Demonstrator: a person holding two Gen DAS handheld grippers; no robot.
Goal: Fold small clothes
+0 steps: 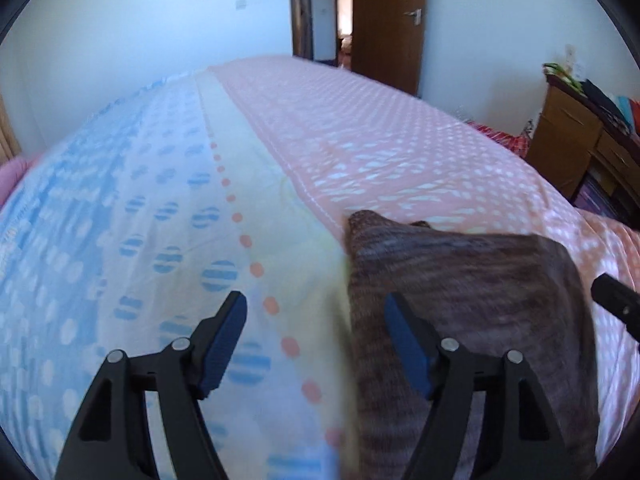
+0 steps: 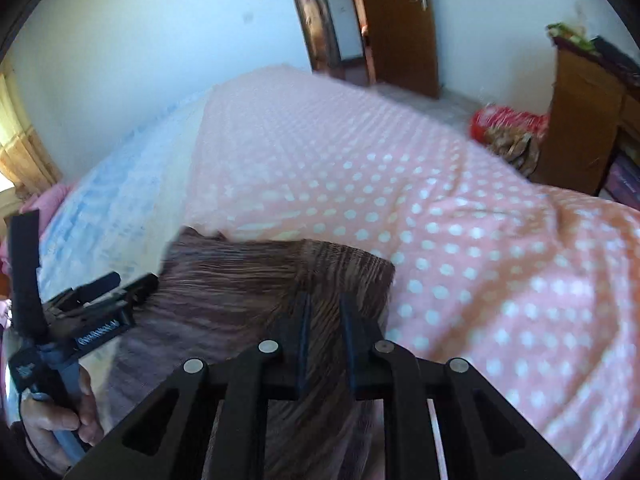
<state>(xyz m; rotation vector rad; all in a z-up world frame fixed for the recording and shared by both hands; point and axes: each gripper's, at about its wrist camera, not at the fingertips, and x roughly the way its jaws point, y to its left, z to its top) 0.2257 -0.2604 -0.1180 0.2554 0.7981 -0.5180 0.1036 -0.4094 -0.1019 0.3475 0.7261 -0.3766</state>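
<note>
mid-fold, left side let go

brown striped knit garment lying folded on the bed, on the pink dotted cover beside the pale strip, near the bed's near edge. likely between folds: needs smoothing and a fresh hold for the next fold. left gripper spread wide, empty, one pad over the garment's left edge, the other over the blue dotted cover. right gripper nearly together over the garment; pinching fabric or not, cannot tell.
</note>
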